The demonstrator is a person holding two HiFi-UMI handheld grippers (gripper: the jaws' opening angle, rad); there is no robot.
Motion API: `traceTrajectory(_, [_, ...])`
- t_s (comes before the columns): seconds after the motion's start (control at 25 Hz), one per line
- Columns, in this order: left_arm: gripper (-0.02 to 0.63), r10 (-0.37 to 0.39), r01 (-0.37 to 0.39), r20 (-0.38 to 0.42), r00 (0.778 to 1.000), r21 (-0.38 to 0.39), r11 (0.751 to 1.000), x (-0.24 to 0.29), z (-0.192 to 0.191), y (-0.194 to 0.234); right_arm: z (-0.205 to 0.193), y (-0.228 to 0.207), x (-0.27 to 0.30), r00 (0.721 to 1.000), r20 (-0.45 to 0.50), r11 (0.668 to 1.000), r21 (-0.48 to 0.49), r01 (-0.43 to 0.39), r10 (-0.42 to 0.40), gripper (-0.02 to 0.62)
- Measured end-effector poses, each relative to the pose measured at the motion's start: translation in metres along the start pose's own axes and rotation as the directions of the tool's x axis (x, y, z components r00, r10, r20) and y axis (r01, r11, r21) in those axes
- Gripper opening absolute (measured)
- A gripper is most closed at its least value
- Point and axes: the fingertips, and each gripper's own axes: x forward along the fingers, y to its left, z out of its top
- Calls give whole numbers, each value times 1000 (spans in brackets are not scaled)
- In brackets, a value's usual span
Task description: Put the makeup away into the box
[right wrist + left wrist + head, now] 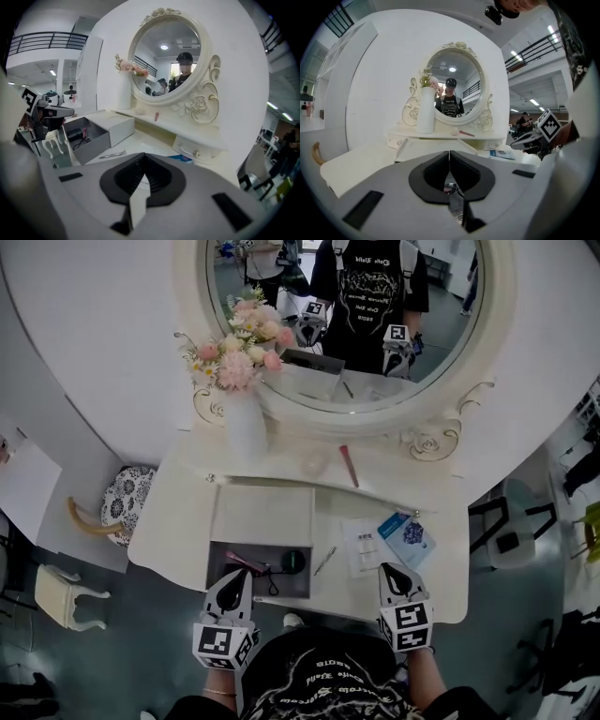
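Note:
The grey box (213, 568) stands open on the vanity table, its lid (262, 514) tipped back. Inside lie a pink stick (242, 562), a black round compact (293, 562) and a thin black tool. A silver tweezer-like tool (324, 561) lies on the tabletop just right of the box. A pink lipstick (349, 465) and a pale round piece (313, 463) rest on the raised shelf. My left gripper (238, 576) is shut and empty over the box's near edge. My right gripper (397, 570) is shut and empty at the table's front, beside the paper sheet (361, 545).
A white vase of flowers (246, 423) stands on the shelf's left, under the round mirror (347, 324). A blue packet (403, 531) lies on the table's right. A patterned stool (127, 498) and a small white chair (70, 596) stand to the left on the floor.

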Motion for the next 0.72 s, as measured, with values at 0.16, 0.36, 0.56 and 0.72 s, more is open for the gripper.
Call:
traceTrajectory(0.16, [18,2,-1,1,1000,-18,1000,-2,-10,0,-8,-12,-1,998,-9,998,0,62,-62,8])
traceTrajectory(0.36, [18,3,-3,-5,1000,-7,1000,-1,-8,0,-12,-14,-4,998,-4,998,17,64,-64,8])
traceTrajectory(0.56, [18,6,-6,6,1000,-9,1000,-1,-10,0,-11,-14,-4,998,6,998,1,59,-59,8])
traceTrajectory(0.72, [18,3,-3,-14,1000,13,1000,-2,-8,-3,-13,-16,-5,998,12,998,3,61,-61,8])
